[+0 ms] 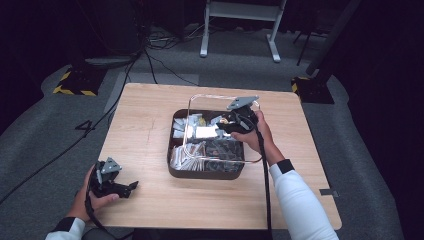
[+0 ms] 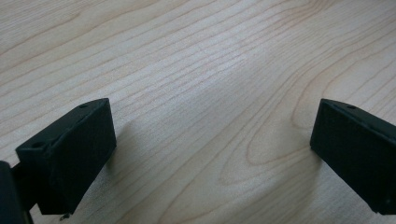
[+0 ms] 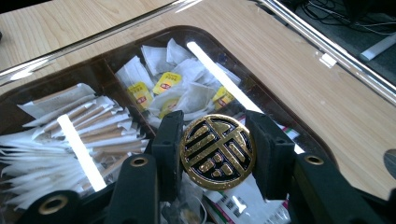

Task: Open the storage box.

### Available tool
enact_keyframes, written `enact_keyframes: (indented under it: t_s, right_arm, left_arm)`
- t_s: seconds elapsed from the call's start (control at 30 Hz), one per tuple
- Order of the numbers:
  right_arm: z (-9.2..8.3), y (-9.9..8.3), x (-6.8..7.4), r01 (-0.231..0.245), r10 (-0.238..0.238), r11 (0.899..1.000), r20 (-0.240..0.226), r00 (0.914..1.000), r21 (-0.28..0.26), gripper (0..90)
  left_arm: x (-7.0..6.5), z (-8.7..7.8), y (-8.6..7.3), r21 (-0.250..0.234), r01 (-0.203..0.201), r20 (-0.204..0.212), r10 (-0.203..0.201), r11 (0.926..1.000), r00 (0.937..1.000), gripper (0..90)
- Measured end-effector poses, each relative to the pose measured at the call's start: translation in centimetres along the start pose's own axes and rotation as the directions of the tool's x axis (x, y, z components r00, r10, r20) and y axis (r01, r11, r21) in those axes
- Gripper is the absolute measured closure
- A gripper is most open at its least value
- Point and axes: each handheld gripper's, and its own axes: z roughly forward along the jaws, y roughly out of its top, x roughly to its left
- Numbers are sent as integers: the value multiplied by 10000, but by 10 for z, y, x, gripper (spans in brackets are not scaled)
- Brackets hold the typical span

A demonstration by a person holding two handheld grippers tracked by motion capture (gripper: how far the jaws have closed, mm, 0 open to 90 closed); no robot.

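Currently mid-lift of clear lid [image 1: 200,102] off dark compartment box [image 1: 205,172] at table centre. Right gripper [image 3: 217,151] clamped on round gold-and-black knob [image 3: 217,150] of lid, pads pressed against both sides of knob. Lid tilted and raised above box in high view, one edge up over far rim, near edge close to box front; not yet clear of box. Box contents visible through lid: tea bags with yellow tags [image 3: 166,81] in one compartment, paper-wrapped sticks [image 3: 88,123] in the next. Left gripper [image 1: 125,189] parked low over wooden table [image 2: 196,56] near front-left corner, well apart from box, jaws spread wide, nothing between them. Judged: knob grasp done, lid partly raised; remaining, carrying lid fully away and setting it down beside box.
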Motion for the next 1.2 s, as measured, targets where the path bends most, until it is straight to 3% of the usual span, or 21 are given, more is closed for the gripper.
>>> enact_keyframes:
  t_s: [0.3, 0.97, 1.2]
  right_arm:
    - [-16, -6, -9, -152, 152, 9997, 18, 9999, -201, 592]
    - [-46, -24, -25, -288, 300, 9993, 511, 9982, -244, 592]
    - [-59, -35, -35, -527, 546, 9982, 680, 9962, -293, 591]
  left_arm:
    - [0, 0, 0, 1, 4, -1, -4, 10000, 10000, 4]
    - [0, 0, 0, 0, 2, -4, -2, 10000, 10000, 5]
    - [0, 0, 0, 2, 1, -2, -1, 10000, 10000, 5]
